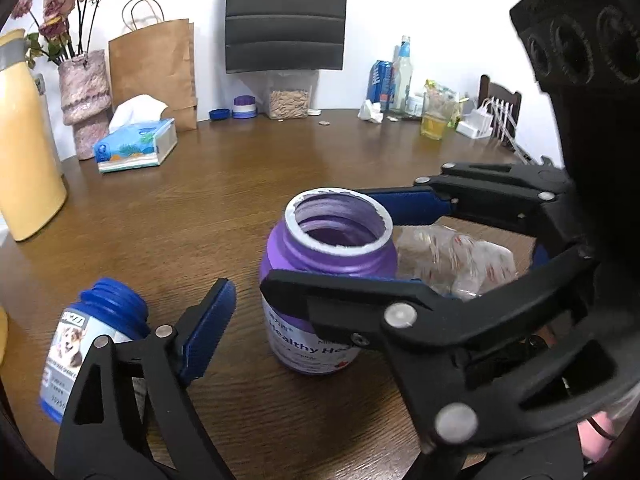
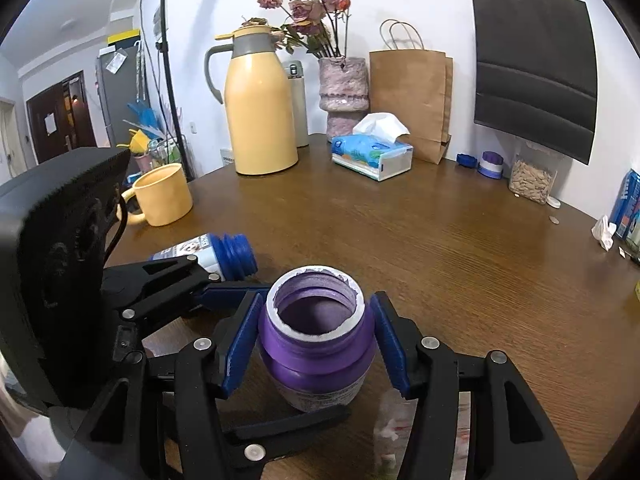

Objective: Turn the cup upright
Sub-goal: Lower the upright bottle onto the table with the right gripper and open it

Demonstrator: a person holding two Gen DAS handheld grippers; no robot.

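Observation:
A yellow mug [image 2: 162, 196] stands at the table's left edge with its handle to the left. I cannot tell whether its mouth or its base faces up. A purple jar [image 2: 316, 352] stands upright with its mouth open. My right gripper [image 2: 316, 298] is shut on the purple jar, a blue pad [image 2: 240, 344] pressed to each side. My left gripper [image 1: 320, 292] is open and straddles the purple jar [image 1: 316, 280]. Its left pad [image 1: 208, 328] stands clear of the jar, and its right finger is hidden under the right gripper [image 1: 360, 248].
An uncapped blue bottle [image 2: 224, 252] lies on its side left of the jar. A crumpled clear wrapper [image 1: 452, 256] sits by the jar. Along the back stand a yellow jug [image 2: 260, 108], a vase [image 2: 344, 92], a tissue box [image 2: 372, 156], a paper bag [image 2: 412, 100] and a seed jar [image 2: 532, 180].

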